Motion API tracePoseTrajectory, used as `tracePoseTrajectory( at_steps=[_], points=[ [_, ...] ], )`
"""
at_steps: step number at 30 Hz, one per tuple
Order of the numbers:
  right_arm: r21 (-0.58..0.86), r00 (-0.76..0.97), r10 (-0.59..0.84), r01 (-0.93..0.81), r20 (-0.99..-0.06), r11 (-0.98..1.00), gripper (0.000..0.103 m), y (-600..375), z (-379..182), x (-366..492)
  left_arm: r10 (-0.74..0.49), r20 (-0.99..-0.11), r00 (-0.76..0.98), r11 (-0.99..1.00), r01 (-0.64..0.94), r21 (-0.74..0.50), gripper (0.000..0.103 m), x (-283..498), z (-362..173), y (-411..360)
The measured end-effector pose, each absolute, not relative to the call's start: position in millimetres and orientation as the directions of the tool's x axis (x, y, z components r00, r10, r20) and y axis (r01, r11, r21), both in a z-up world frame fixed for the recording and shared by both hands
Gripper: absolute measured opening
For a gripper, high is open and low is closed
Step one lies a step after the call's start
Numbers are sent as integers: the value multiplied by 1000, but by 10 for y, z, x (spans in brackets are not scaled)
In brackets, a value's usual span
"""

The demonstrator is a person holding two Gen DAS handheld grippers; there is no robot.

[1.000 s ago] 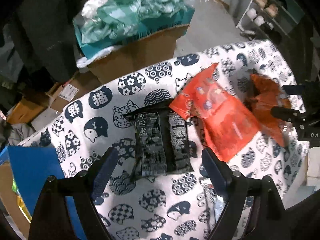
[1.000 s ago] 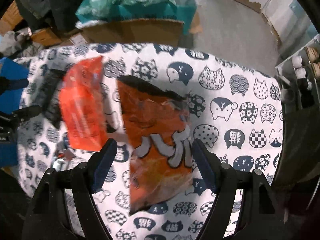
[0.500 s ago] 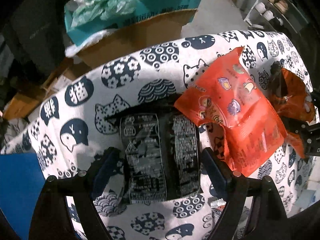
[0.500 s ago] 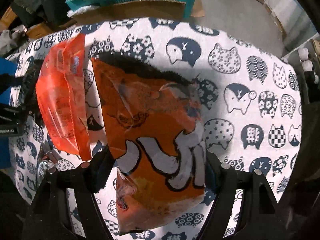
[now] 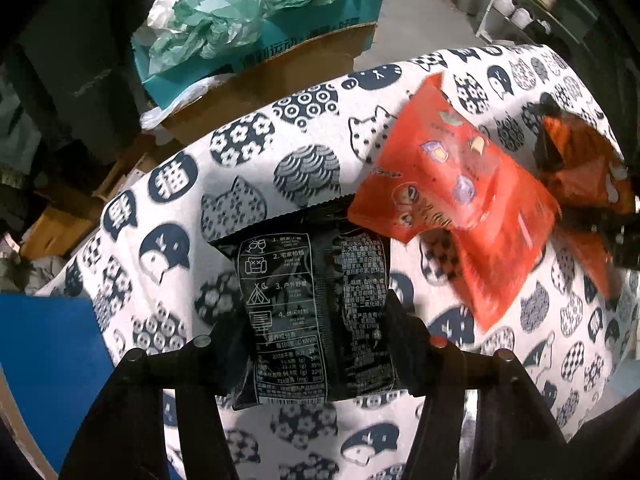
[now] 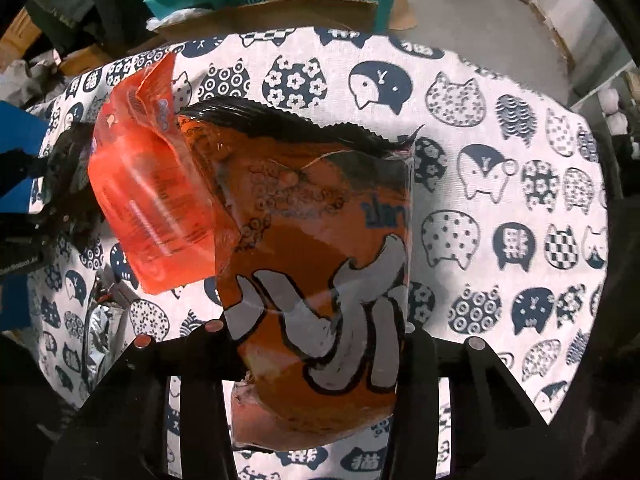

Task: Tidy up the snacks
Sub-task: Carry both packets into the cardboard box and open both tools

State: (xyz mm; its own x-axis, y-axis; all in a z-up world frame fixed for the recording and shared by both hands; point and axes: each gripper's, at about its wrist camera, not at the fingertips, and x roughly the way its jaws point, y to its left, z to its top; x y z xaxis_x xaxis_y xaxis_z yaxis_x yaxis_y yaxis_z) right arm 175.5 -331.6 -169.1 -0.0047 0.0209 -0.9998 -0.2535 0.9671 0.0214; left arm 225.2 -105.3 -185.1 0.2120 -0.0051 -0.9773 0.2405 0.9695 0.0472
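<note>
Crowding between both pinched packs, red pouch (image 5: 460,216) overlaps black pack (image 5: 316,316) and orange bag (image 6: 320,280).

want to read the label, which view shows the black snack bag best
The left wrist view: the black snack bag fills the centre between the left claw fingers, its printed back sharp. In the right wrist view only a dark, blurred sliver shows at the left edge, behind the red snack bag.

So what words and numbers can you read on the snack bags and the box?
Black snack bag, back panel: "1." "2." "3." "4." beside small icons; "100"; remaining print too small.
Cat-print tablecloth: "猫".
Teal box: "运动"; remainder unclear.
Orange bag: large white characters, partly hidden.
Red bag: print blurred.
</note>
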Motion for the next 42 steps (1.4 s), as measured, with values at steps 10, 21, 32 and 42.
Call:
tracePoseTrajectory(
  at_steps=[10, 21, 32, 42],
  points=[
    [14, 60, 31, -263, -998, 965, 42, -3164, -1299, 1585, 41, -972, 233, 969, 228, 95, 61, 1824, -1581, -780],
    [11, 114, 50, -323, -992, 946, 42, -2885, -905, 1365, 37, -950, 310, 974, 200, 103, 61, 1328, -1084, -515],
    [44, 178, 123, -394, -976, 918, 42, -2484, -549, 1194, 26, -915, 404, 984, 152, 95, 61, 896, -626, -281],
    [67, 188, 175, -472, -966, 879, 42, -2022, -381, 1053, 55, -866, 496, 978, 149, 147, 61, 668, -306, -196]
  ],
)
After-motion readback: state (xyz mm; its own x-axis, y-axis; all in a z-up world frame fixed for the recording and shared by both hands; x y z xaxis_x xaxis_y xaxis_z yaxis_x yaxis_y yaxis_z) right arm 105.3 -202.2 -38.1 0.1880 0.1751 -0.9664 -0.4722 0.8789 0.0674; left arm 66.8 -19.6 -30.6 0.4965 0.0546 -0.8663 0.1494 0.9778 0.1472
